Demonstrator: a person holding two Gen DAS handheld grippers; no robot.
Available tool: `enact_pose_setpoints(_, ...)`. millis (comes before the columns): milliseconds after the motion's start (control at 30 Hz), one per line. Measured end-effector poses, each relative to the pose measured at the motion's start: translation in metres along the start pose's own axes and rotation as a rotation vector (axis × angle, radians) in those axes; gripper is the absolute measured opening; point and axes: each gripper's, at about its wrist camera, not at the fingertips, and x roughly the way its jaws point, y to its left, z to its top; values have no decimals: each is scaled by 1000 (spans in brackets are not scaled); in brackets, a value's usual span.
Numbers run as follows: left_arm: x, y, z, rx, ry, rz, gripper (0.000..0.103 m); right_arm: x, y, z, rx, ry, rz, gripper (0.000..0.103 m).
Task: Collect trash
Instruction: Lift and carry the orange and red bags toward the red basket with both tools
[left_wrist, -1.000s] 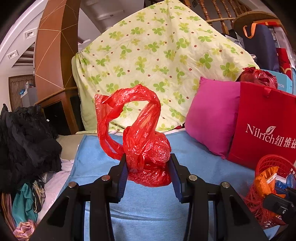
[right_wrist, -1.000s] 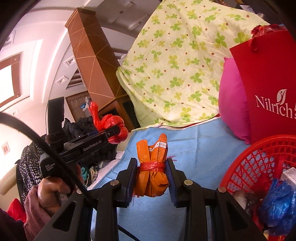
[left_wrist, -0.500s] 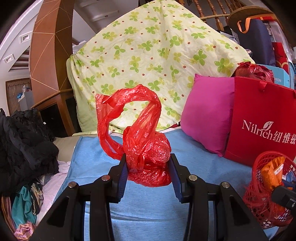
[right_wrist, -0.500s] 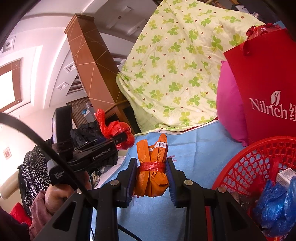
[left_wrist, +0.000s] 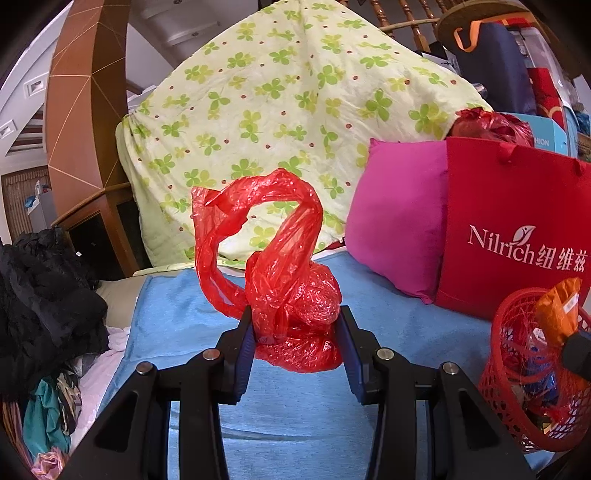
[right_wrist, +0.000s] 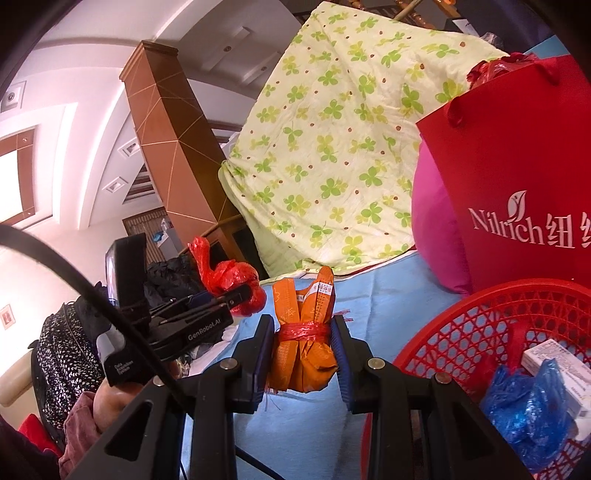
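My left gripper (left_wrist: 297, 341) is shut on a crumpled red plastic bag (left_wrist: 291, 295) and holds it above the blue bedsheet (left_wrist: 295, 424). The bag also shows in the right wrist view (right_wrist: 231, 275), held by the left gripper (right_wrist: 243, 295). My right gripper (right_wrist: 303, 354) is shut on an orange wrapped bundle (right_wrist: 304, 347) tied with red string. It holds the bundle at the left rim of a red mesh basket (right_wrist: 461, 328), which holds a blue plastic bag (right_wrist: 524, 410) and a small box. In the left wrist view the orange bundle (left_wrist: 557, 310) hangs over the basket (left_wrist: 506, 391).
A red Nilrich paper bag (left_wrist: 517, 236) and a pink cushion (left_wrist: 399, 221) stand behind the basket. A clover-print quilt (left_wrist: 288, 103) is piled at the back. Dark clothes (left_wrist: 44, 295) lie heaped to the left of the bed.
Both grippers have moved right toward the basket, still holding their loads. The orange bundle now hangs at the basket's rim.
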Motion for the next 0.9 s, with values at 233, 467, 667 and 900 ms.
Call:
enact_pose_setpoints(233, 1, -11, -1, 20, 1, -12, 44, -9, -7, 3, 10, -20, -13, 33)
enact_pose_setpoints(467, 2, -15, -2, 30, 4, -28, 44, -12, -12, 6, 15, -36, -22, 33)
enact_pose_setpoints(667, -1, -23, -2, 44, 2, -47, 44, -15, -13, 7, 21, -50, -31, 34)
enact_pose_setpoints(900, -3, -32, -3, 62, 3, -74, 44, -24, -14, 3, 36, -69, -56, 34)
